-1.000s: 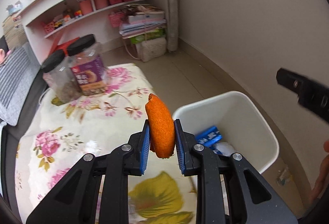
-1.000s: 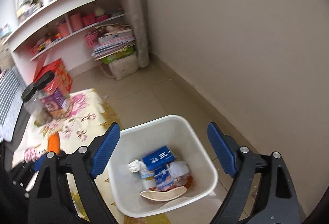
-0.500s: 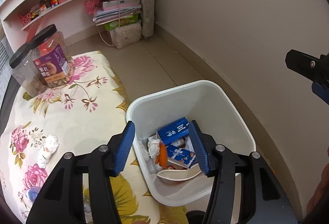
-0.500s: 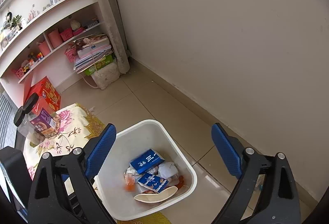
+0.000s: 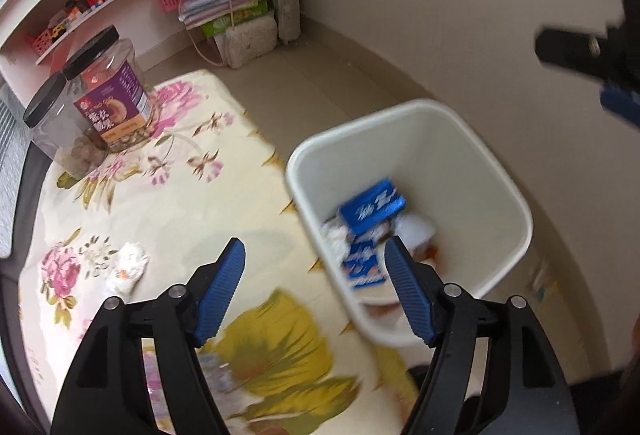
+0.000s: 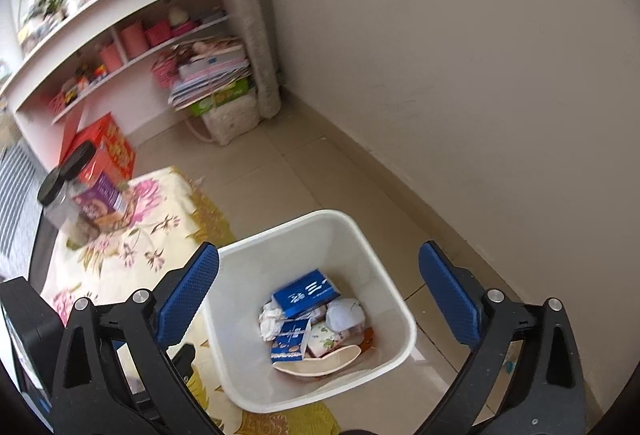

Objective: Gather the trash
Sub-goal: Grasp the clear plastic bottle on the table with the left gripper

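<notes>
Left gripper [image 5: 314, 289]: jaws opening, nothing between the pads, pointing down over the near-left rim of the white bin [image 5: 472, 139], which straddles the gap between them. Right gripper [image 6: 318, 295]: jaws opening too, spread wide and empty, framing the bin from above.

Edges/room: bin sits on the tiled floor [image 6: 320, 171] just off the edge of the floral cloth [image 5: 168, 211]; from the left wrist view the bin's left wall overlaps the cloth edge. Whether they touch, can't tell. Plain wall [image 6: 460, 55] runs close along the bin's far side, with a narrow strip of floor between. Open floor beyond the bin up to the shelving [image 6: 120, 15].

Counts:
- 1 bin. Inside: 2 blue cartons [image 6: 306, 293], a white crumpled wad [image 6: 270, 319], a pale rounded lump, a cream curved strip at the near wall, and a bit of orange at the right; the heap is too jumbled to count exactly.
- 1 crumpled white tissue [image 5: 128, 267] on the cloth, left of the left gripper, well apart from the bin.
- 2 clear jars with black lids [image 5: 106, 95] at the far end of the cloth, touching each other.
- 1 red box [image 6: 108, 151] behind the jars.

Writing: the purple jar label and the blue cartons carry Chinese characters, too blurred to read.
</notes>
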A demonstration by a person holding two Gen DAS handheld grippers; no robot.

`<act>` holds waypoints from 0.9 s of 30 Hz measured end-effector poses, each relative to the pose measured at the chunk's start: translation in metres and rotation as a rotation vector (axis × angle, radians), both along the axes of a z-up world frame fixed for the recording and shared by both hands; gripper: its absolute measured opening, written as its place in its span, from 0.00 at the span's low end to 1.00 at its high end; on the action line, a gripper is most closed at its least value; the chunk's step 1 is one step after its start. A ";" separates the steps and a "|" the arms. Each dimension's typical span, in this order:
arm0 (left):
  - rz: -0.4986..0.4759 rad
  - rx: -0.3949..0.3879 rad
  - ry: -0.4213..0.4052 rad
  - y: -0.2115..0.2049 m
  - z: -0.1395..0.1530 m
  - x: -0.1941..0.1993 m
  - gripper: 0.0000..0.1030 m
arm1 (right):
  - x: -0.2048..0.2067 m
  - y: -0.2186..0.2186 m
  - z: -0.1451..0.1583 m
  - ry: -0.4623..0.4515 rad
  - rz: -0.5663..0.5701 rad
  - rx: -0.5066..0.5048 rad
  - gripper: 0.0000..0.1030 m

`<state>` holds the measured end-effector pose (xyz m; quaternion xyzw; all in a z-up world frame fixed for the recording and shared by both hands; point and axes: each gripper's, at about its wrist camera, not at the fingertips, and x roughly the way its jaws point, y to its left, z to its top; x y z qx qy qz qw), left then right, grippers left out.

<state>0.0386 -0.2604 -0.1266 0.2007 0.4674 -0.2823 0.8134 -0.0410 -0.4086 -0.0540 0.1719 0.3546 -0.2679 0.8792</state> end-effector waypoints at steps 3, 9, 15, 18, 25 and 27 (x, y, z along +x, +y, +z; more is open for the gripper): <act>-0.061 0.077 0.025 0.019 -0.007 0.001 0.72 | 0.006 0.008 0.000 0.005 0.024 0.001 0.93; -0.254 0.302 0.089 0.061 -0.031 0.004 0.80 | 0.020 0.015 -0.007 0.022 0.053 0.074 0.93; -0.444 0.499 0.098 0.092 -0.060 -0.004 0.86 | 0.038 0.032 -0.017 0.074 0.076 0.063 0.93; -0.457 0.548 0.102 0.104 -0.072 0.002 0.86 | 0.048 0.040 -0.022 0.096 0.088 0.062 0.93; -0.368 0.453 0.127 0.156 -0.072 0.019 0.69 | 0.087 0.082 -0.035 0.149 0.158 0.060 0.93; -0.328 0.402 0.133 0.174 -0.065 0.023 0.60 | 0.096 0.097 -0.039 0.160 0.183 0.050 0.93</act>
